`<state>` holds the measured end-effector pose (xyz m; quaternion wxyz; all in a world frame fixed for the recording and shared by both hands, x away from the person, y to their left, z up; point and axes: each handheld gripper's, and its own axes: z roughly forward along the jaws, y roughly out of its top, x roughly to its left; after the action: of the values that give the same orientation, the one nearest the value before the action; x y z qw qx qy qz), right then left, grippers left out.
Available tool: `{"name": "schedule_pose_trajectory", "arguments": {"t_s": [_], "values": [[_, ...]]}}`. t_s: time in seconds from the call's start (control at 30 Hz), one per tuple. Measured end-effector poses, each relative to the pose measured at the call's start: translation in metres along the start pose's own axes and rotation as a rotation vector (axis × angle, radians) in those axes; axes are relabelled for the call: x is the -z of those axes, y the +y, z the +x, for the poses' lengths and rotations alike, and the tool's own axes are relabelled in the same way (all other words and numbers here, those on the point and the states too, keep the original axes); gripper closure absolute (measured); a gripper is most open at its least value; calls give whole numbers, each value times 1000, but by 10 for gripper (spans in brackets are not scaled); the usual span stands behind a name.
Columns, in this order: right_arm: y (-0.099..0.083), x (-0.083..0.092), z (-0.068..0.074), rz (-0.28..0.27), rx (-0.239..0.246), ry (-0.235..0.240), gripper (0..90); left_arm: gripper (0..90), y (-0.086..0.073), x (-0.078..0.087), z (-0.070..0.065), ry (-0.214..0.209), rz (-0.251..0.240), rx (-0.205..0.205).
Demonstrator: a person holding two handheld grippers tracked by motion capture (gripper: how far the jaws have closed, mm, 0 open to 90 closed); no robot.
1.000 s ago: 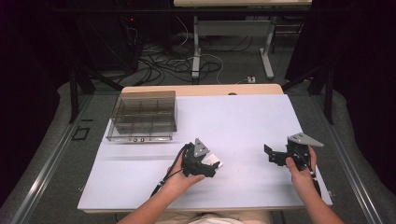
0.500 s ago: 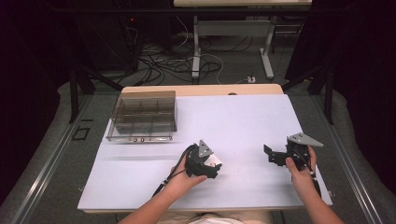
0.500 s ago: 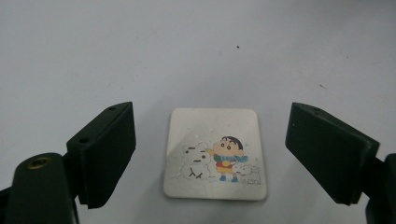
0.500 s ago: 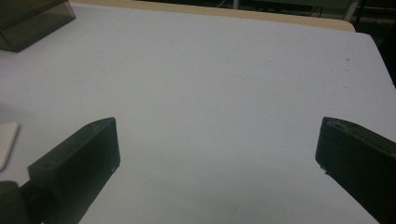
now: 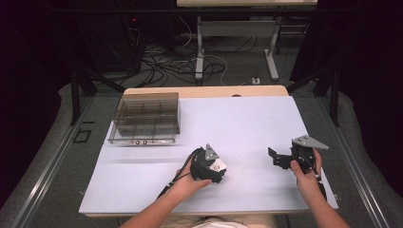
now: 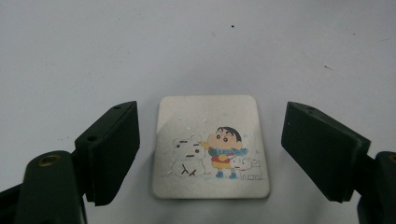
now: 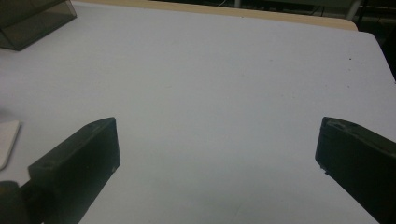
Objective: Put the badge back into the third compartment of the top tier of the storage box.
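A small square white card [image 6: 210, 144] with a cartoon of a child, a snowman and a small dog lies flat on the white table [image 5: 247, 118]. My left gripper [image 6: 212, 140] points down over it, one jaw on each side. The jaws have just been closing, but a gap remains between each pad and the card's edges, so it is open. In the high view the left gripper [image 5: 209, 164] sits near the table's front middle, with the card [image 5: 219, 166] peeking out beside it. My right gripper [image 5: 278, 159] is held off to the right, open over bare table [image 7: 217, 140].
A smoky clear plastic box [image 5: 145, 118] with compartments stands at the table's back left, and its corner [image 7: 32, 14] shows in the right gripper view. Cables and table legs [image 5: 199, 52] lie on the floor beyond the far edge.
The left gripper has edged slightly to the right over the card. The right hand has kept still.
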<state>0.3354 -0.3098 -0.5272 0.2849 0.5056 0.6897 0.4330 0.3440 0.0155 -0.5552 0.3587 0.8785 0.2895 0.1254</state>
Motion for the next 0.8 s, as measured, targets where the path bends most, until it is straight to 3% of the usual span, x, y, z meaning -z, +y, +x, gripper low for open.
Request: {"name": "schedule_pose_trajectory", "arguments": {"t_s": [0.4,0.8], "values": [[-1,-1,0,6,-1,5,2,216,-1,-6,3,-15,24,-2],[-1,-2,1,13,-7,9,4,235,-2,-9,6,-59,29,4]]}}
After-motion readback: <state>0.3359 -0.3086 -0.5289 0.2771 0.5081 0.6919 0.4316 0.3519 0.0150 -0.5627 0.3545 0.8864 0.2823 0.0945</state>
